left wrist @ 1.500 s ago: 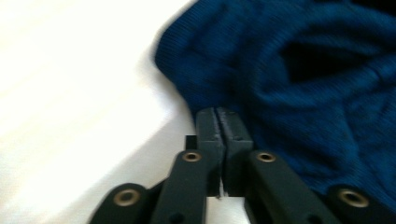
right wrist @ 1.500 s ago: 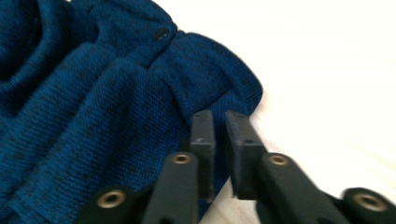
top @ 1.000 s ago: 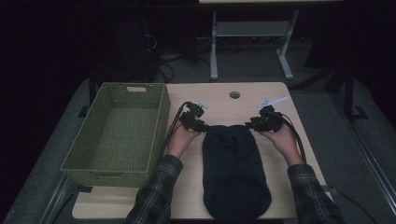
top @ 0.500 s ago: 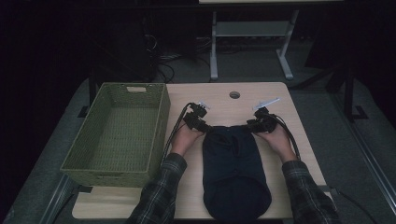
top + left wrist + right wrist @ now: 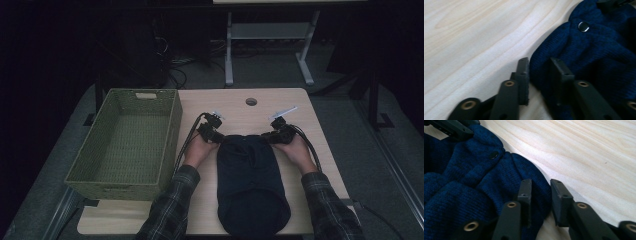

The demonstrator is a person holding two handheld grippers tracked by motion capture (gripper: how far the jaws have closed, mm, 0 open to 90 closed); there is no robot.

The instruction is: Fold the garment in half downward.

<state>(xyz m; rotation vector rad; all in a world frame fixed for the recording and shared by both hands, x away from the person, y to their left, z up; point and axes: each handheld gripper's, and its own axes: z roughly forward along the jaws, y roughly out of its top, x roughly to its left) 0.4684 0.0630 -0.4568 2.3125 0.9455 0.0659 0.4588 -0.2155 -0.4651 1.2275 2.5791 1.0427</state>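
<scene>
High view: L claw point(image 5: 220, 137) & R claw point(image 5: 266, 137) just closing, each pinching blue knit point(image 5: 250, 185) edge.

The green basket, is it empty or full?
Empty. The high view shows only bare woven floor inside the green basket; the blue knit garment lies on the table.

The pale wooden table point(image 5: 240, 107) carries two things — a dark blue knitted garment point(image 5: 250, 185) between the claws, and a green woven basket point(image 5: 127, 145) beyond the left claw point(image 5: 212, 131).

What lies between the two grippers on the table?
The far end of the dark blue knitted garment lies between the left gripper and right gripper, seen in the high view.
</scene>
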